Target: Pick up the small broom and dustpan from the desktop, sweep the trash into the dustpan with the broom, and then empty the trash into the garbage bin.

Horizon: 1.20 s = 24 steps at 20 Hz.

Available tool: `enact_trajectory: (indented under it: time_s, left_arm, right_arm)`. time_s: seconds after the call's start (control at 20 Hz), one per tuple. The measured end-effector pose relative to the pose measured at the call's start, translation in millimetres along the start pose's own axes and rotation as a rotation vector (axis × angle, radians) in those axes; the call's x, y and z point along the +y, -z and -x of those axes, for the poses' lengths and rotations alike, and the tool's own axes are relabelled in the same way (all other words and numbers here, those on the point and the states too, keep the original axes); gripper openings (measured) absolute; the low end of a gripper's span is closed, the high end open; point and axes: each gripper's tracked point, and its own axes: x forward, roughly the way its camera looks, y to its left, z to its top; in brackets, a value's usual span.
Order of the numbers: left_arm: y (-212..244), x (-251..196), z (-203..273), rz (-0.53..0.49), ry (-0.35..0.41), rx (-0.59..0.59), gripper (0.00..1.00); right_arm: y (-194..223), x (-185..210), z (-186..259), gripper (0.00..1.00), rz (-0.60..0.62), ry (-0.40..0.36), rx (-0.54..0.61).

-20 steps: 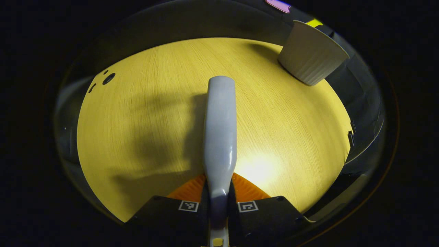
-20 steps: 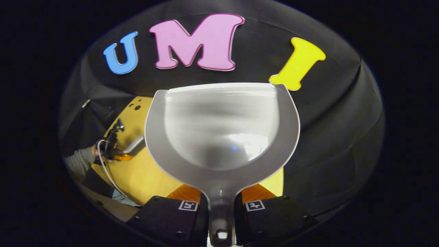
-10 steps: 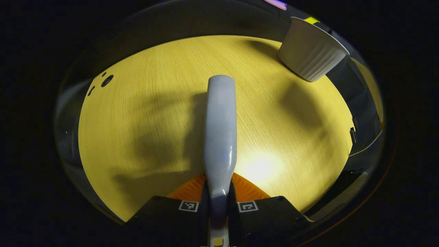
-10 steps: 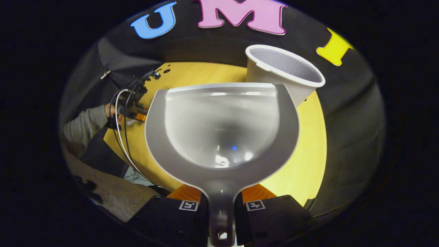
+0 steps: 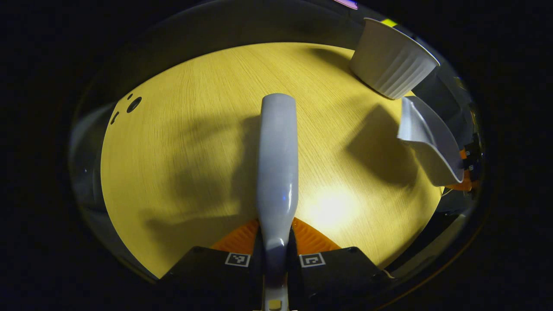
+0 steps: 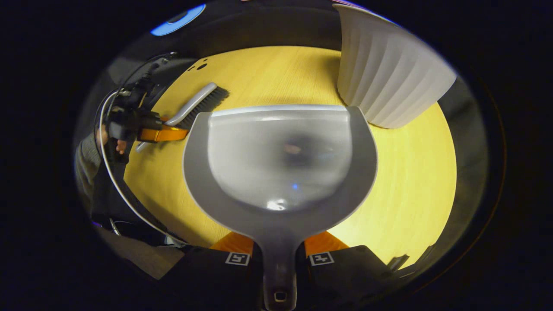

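The right claw (image 6: pixel 278 259) grips the dustpan (image 6: pixel 280 164) by its handle, its pan empty, just beside the bin (image 6: pixel 389 73). The left claw (image 5: pixel 275 259) holds the broom (image 5: pixel 277 164) over the worktop (image 5: pixel 181 142). Keep the pan level and clear of the bin's wall.

The yellow wood-grain surface (image 5: pixel 194 142) is showing fine pale streaks and a few small black holes (image 5: pixel 133 104) at its far left. The light grey plastic broom (image 6: pixel 196 105) is carrying dark, near-black bristles. The grey plastic dustpan (image 6: pixel 279 172) is shading from a darker rim to a paler, glossy hollow. The white ribbed plastic garbage bin (image 6: pixel 389 82) is showing vertical ridges. A person's sleeve (image 6: pixel 86 151) is looking grey.
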Motion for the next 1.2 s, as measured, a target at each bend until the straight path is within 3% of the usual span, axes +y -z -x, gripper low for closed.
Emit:
enact_trajectory:
  time_s: [0.1,0.25,0.55,0.6,0.75,0.8,0.85,1.1,1.15,1.2]
  left_arm:
    - [0.4,0.1,0.0,-0.003,0.001,0.001,0.27]
    - [0.5,0.1,0.6,-0.005,0.0,0.006,0.28]
    - [2.0,1.2,1.8,-0.018,-0.02,0.034,0.28]
    - [1.6,1.8,1.9,-0.02,-0.024,0.04,0.29]
    - [1.9,2.7,2.9,-0.029,-0.041,0.059,0.3]
    - [0.9,3.2,3.5,-0.03,-0.05,0.066,0.33]
    - [0.3,3.9,4.0,-0.029,-0.053,0.065,0.34]
    - [-2.2,9.4,15.9,-0.038,-0.106,0.045,0.7]
    - [-5.8,11.8,19.4,-0.038,-0.123,0.028,0.8]
    - [-7.5,13.9,24.0,-0.035,-0.143,0.011,0.95]
  right_arm:
    - [-2.4,-7.2,-18.6,0.35,0.018,0.047,0.018]
    - [5.9,-24.4,-33.3,0.35,0.113,0.176,0.075]
    - [0.4,-6.0,-40.5,0.41,0.07,0.123,0.064]
    - [1.5,-4.8,-40.4,0.36,0.069,0.122,0.067]
    - [0.5,5.1,-42.7,0.42,0.048,0.094,0.064]
    - [-0.4,7.5,-42.0,0.34,0.044,0.084,0.061]
    - [-1.4,8.6,-39.7,0.43,0.04,0.076,0.052]
    - [-1.3,16.1,-23.4,0.53,0.012,0.042,0.04]
    - [0.7,16.5,-18.6,0.6,0.018,0.037,0.038]
    - [1.6,15.4,-15.0,0.78,0.029,0.041,0.026]
